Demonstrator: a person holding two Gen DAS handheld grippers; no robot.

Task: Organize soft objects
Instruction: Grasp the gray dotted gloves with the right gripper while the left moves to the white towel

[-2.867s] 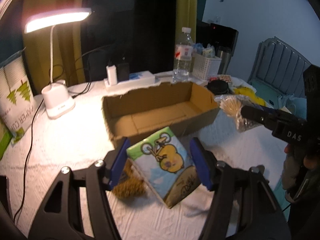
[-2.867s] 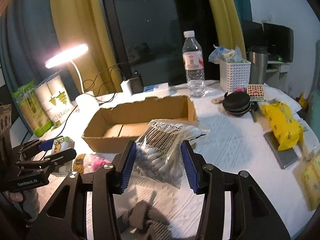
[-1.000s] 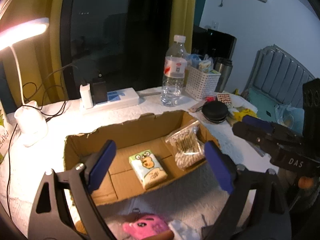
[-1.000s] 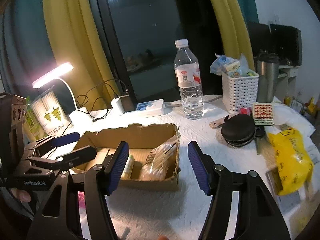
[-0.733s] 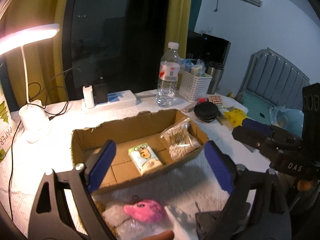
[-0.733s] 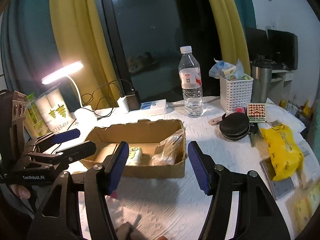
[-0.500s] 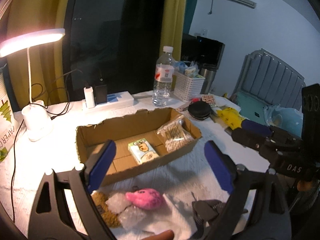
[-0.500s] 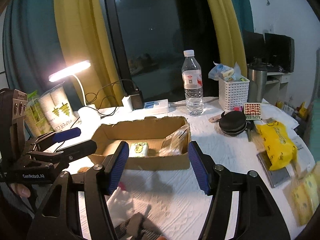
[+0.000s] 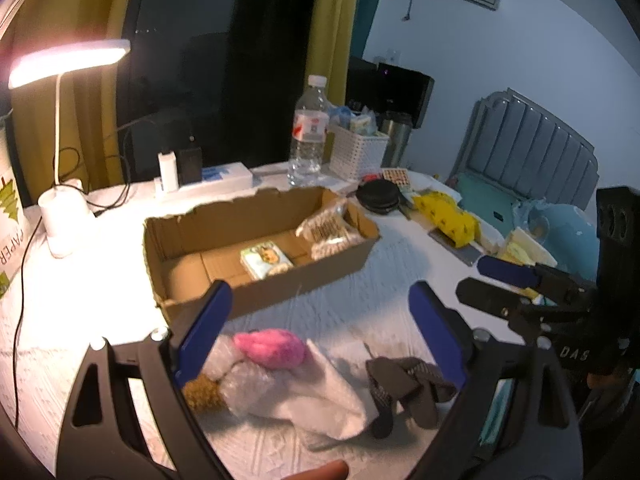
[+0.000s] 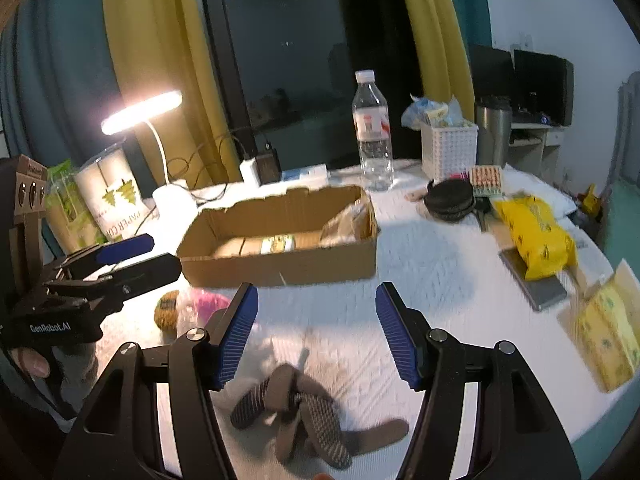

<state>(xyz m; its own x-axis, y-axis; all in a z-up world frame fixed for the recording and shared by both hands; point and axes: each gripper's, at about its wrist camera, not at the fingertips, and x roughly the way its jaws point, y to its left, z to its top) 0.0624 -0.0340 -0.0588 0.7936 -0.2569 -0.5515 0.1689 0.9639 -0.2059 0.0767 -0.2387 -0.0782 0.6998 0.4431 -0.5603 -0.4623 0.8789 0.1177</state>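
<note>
A: What do your fingers do at this moment?

B: On my left gripper the blue fingers stand wide apart and hold nothing. On my right gripper it is the same, spread wide and empty. Both hang above the worktop, on the near side of the cardboard box.

A: What lies between the left fingers?

B: Under them I see a pink plush toy that rests on a clear plastic wrap and a white cloth. A brown fuzzy thing touches the wrap, just beside the left finger. To the right of the cloth lies a pair of grey gloves.

A: And under the right gripper?

B: The same grey gloves, low between the fingers. The picture is a little blurred there.

A: What is in the box?

B: A tissue pack with a cartoon print lies flat on the bottom, near the middle. A bag of cotton swabs leans at the right end of the box.

A: What is farther out?

B: A lit desk lamp stands to the left of the box. Behind the box stand a water bottle and a white basket. To the right lie a black round case and a yellow packet.
</note>
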